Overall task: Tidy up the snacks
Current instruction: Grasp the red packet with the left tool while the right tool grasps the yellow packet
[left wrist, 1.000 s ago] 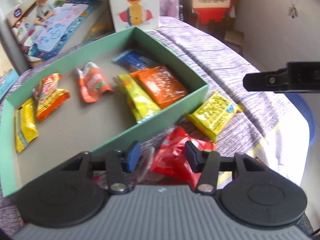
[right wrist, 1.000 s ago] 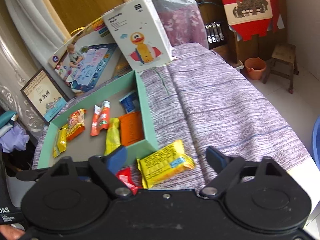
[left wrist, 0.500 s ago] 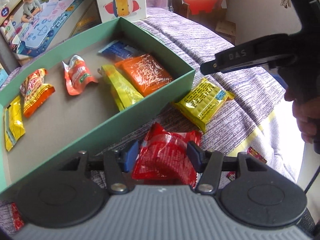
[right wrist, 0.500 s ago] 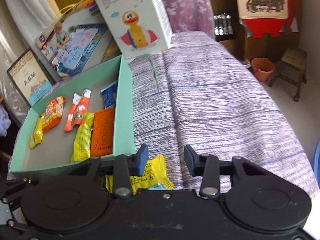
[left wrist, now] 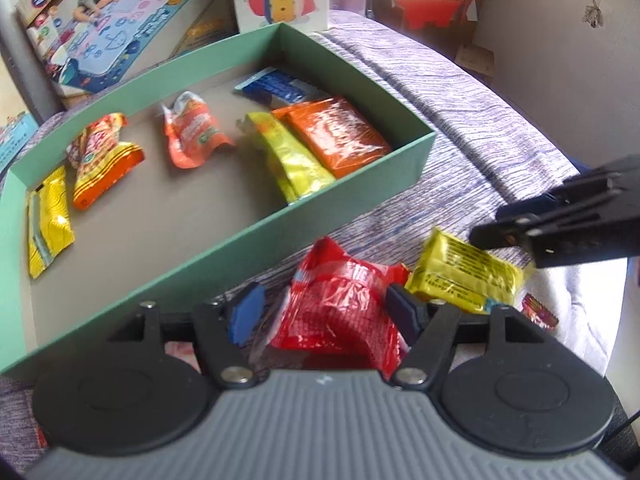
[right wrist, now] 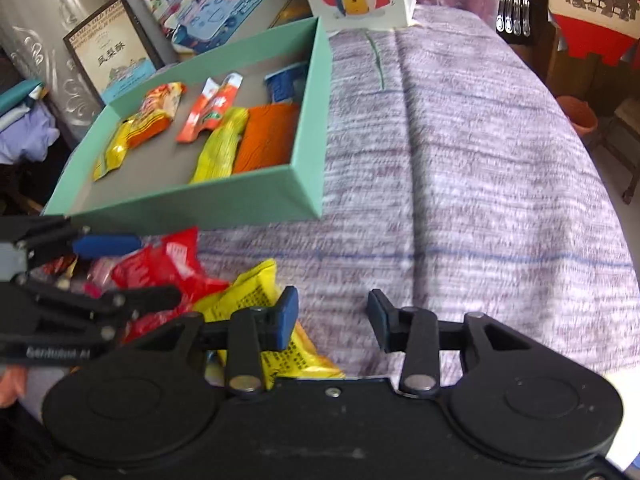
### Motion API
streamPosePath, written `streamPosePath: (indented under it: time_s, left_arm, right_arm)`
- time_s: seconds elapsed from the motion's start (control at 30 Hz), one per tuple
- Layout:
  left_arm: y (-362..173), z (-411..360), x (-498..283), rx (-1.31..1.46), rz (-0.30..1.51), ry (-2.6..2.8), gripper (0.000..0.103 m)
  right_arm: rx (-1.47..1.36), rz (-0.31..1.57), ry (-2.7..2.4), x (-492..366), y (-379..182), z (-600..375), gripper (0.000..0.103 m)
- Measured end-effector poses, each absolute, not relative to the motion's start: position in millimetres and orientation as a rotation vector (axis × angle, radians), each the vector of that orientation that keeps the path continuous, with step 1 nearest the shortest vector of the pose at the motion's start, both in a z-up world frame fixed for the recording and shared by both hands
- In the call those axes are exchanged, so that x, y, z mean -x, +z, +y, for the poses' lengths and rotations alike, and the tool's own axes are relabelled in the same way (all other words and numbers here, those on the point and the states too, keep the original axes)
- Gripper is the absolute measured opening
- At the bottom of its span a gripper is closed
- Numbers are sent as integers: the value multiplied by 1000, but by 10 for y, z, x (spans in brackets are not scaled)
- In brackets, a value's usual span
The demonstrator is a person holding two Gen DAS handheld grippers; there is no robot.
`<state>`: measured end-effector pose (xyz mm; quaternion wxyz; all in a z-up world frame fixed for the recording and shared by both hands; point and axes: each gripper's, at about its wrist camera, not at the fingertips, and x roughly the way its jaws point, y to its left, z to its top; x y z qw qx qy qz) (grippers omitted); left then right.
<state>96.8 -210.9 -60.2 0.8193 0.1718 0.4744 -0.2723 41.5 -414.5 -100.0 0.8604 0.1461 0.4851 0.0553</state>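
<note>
Snacks are the job here, and most of them already lie in the big green box (left wrist: 408,160) on the purple cloth (right wrist: 460,152) that covers the desk. That box is the home for them, so it sits open with room left on its grey floor. Inside it are an orange packet (left wrist: 338,136), a long yellow packet (left wrist: 294,162), a blue one (left wrist: 276,88) in the far corner, and a few small orange and yellow ones toward the other end. Two snacks are not in yet. They lie on the cloth just outside the near wall of the box. The red packet (left wrist: 340,312) is the bigger one, and the yellow packet (left wrist: 464,280) touches its side. The left tongs (left wrist: 324,316) point down around the red packet, and their jaws are opening with the packet between them, so I think they want a wider bite on it. The right tongs (right wrist: 332,318) are partly open and grip nothing. One blue pad is over the yellow packet's edge, and bare cloth shows in the gap, so they probably need to slide over before they can pinch it.
</note>
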Motion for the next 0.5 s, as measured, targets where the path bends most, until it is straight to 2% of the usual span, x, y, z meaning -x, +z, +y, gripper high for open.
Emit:
streamPosePath:
  time_s: [0.03,0.07,0.1,0.13,0.17,0.4,0.47,0.5]
  left_arm:
    - [-600,-2066,-976,-357,1014,-575,68]
    - [-596,-2023,-982,-350,1015,-569,68]
    - [-590,-1980,-993,-343,1016,-559,68]
    - [-584,-1941,-1004,-334,1020,-551,68]
    - [-579,-1901,-1015,-322,1026,-545,68]
    - [-517,-1756,-1016,-258,1038,-520,69]
    - [-520,-1797,-1009,-269,1037,-527,69]
    - [-531,-1834,-1000,-280,1035,-532,69]
  right_arm:
    - [-319,1009,123,-376,-973,-4141,41]
    - [-328,995,136,-332,-942,-4132,46]
    - [-332,982,150,-306,-911,-4111,51]
    - [-329,974,158,-291,-890,-4077,61]
    - [-321,974,168,-284,-875,-4027,65]
    - [-219,1005,197,-306,-981,-3599,63]
    - [-157,986,173,-269,-975,-3511,49]
    - [-162,979,166,-253,-960,-3518,48]
